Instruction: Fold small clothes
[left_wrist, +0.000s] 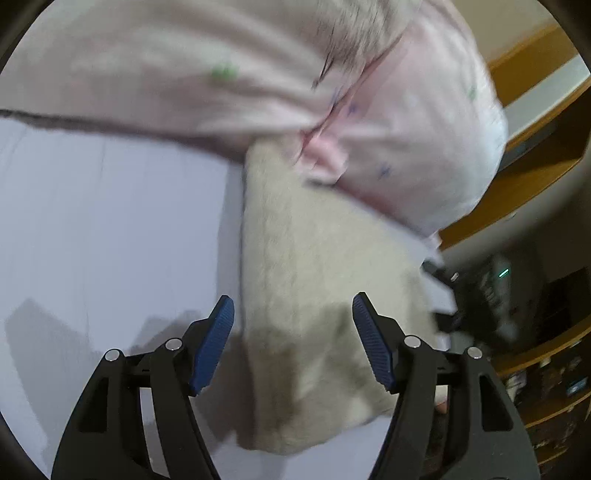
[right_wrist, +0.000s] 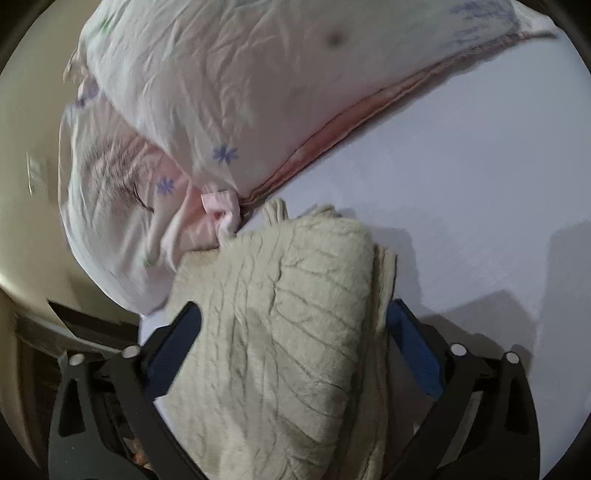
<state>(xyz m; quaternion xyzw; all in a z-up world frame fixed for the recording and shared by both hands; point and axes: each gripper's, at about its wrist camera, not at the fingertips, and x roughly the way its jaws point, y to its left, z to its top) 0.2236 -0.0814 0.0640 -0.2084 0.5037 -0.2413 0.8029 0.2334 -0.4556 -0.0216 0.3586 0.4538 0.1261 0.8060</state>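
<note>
You are holding both grippers' jaws apart, the left gripper (left_wrist: 293, 312) and right gripper (right_wrist: 295, 326) flanking the beige cloth (right_wrist: 280, 314), risking snagging the pink garment (right_wrist: 207, 96) beside it

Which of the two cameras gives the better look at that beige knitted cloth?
The right wrist view: the beige cloth fills the middle, sharp enough to show its knit and folded layers, between the right gripper's fingers. The left wrist view shows it blurred, beyond the open left gripper.
</note>
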